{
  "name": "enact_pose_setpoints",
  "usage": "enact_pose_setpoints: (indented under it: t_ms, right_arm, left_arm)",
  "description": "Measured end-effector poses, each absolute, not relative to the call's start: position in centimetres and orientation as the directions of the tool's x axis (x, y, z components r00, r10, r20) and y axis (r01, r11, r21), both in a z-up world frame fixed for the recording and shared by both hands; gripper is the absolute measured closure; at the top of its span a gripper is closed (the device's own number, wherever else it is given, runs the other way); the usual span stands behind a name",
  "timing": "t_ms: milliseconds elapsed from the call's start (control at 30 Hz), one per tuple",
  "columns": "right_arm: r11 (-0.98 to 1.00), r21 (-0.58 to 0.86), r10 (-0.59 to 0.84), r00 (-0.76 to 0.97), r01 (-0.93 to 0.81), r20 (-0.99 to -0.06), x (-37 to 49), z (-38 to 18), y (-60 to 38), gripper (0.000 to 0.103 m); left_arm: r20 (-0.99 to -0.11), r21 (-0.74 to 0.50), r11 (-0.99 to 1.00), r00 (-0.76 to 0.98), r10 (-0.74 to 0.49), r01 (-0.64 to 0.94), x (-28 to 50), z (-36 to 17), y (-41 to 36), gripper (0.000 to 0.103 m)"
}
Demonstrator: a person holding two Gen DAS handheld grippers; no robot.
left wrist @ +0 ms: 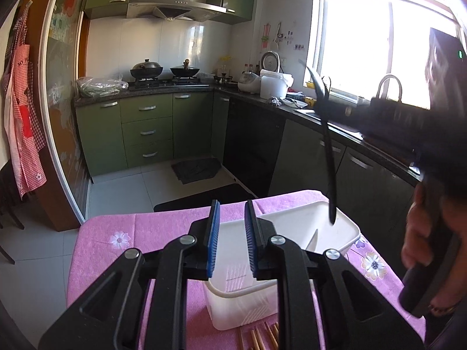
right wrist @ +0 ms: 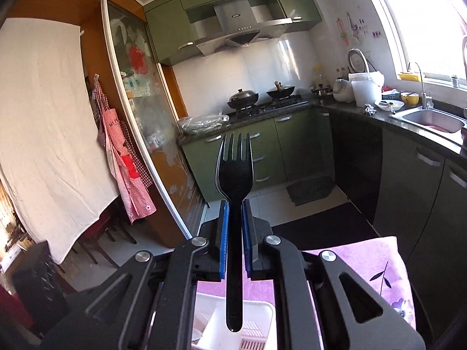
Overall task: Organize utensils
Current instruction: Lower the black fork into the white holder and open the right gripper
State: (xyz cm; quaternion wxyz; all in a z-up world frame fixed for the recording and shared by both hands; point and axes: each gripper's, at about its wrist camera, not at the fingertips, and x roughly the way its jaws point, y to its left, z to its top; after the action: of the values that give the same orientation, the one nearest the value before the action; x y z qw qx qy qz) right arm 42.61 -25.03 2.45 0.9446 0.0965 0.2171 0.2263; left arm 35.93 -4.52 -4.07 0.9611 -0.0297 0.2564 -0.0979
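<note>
A white plastic utensil holder [left wrist: 347, 227] with a divider stands on the pink flowered tablecloth [left wrist: 146, 233]. My left gripper [left wrist: 232, 213] is open and empty, its blue pads just above the holder's near part. My right gripper [right wrist: 233, 210] is shut on a black plastic fork [right wrist: 233, 172], tines up, handle hanging down over the white holder [right wrist: 256, 315]. A second utensil's edge shows behind the fork. In the left wrist view the fork [left wrist: 329, 160] hangs with its handle tip at the holder's far compartment.
Wooden chopsticks [left wrist: 262, 338] lie on the cloth in front of the holder. Beyond the table is a kitchen with green cabinets [left wrist: 146, 128], a stove with woks [left wrist: 163, 71], a sink [right wrist: 432, 119] and dark floor mats [left wrist: 201, 198].
</note>
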Motion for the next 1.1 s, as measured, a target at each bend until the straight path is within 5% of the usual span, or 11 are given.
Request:
enact_pose_setpoints:
  t_ms: [867,1100]
  right_arm:
    - [0.845,0.290,0.534,0.728,-0.449,-0.430,34.8,-3.3,-27.0,0.085]
    - [0.807,0.314,0.587,0.618,-0.500,-0.523,29.5,-5.7,-26.3,0.084]
  left_arm:
    - [-0.511,-0.098,0.981,0.838,-0.193,0.167,35.7,-4.4,-5.0,0.082]
    - [-0.527,-0.132,0.977,0.822,-0.214,0.170,36.2,-4.8,-4.6,0.082]
